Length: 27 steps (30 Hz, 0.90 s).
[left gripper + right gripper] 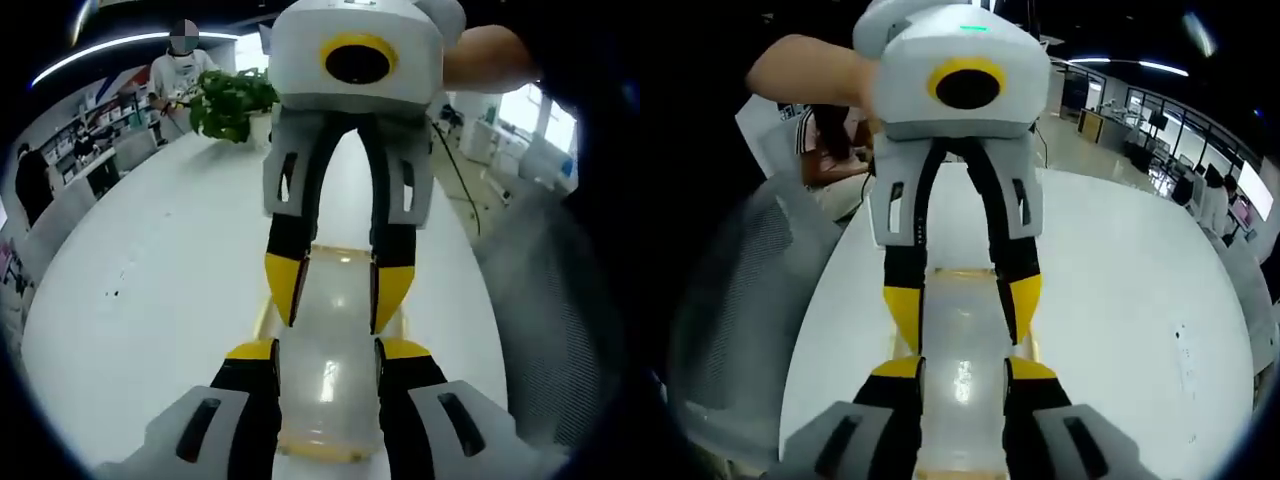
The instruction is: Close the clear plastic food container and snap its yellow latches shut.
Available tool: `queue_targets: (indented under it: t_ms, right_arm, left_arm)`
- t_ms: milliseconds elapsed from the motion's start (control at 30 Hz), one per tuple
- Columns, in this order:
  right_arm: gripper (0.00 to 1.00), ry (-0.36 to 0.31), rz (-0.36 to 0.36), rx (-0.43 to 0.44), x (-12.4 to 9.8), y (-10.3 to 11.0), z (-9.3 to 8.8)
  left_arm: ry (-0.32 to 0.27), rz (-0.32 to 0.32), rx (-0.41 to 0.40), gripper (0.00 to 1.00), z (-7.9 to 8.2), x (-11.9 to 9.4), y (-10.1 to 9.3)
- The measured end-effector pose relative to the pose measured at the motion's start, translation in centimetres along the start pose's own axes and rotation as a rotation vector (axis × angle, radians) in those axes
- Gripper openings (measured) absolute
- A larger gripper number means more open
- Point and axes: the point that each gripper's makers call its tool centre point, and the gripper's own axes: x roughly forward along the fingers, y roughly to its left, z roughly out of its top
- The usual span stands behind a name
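The clear plastic container [330, 385] with yellow trim lies on the white table [150, 300], lid down, between the two grippers, which face each other. In the left gripper view my left gripper [328, 350] rises from the bottom, jaws apart over the near end of the lid. The right gripper [340, 290] reaches down from the top, its yellow tips spread over the far end. In the right gripper view my right gripper [962, 368] straddles the container [962, 340] and the left gripper [962, 295] stands opposite. Whether the fingertips touch the lid is unclear, and the latches are hidden.
A potted green plant [232, 100] stands at the table's far end, with a person [185, 60] behind it. A grey mesh chair [730, 320] sits beside the table's edge. A hand [805, 70] holds the opposite gripper. White table [1140, 300] stretches to the side.
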Motion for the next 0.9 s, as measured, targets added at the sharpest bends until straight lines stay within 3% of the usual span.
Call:
queue_targets:
  t_ms: [900]
  right_arm:
    - [0.44, 0.024, 0.023, -0.014, 0.0, -1.0, -0.2]
  left_arm:
    - [-0.001, -0.003, 0.026, 0.4, 0.2, 0.5, -2.0]
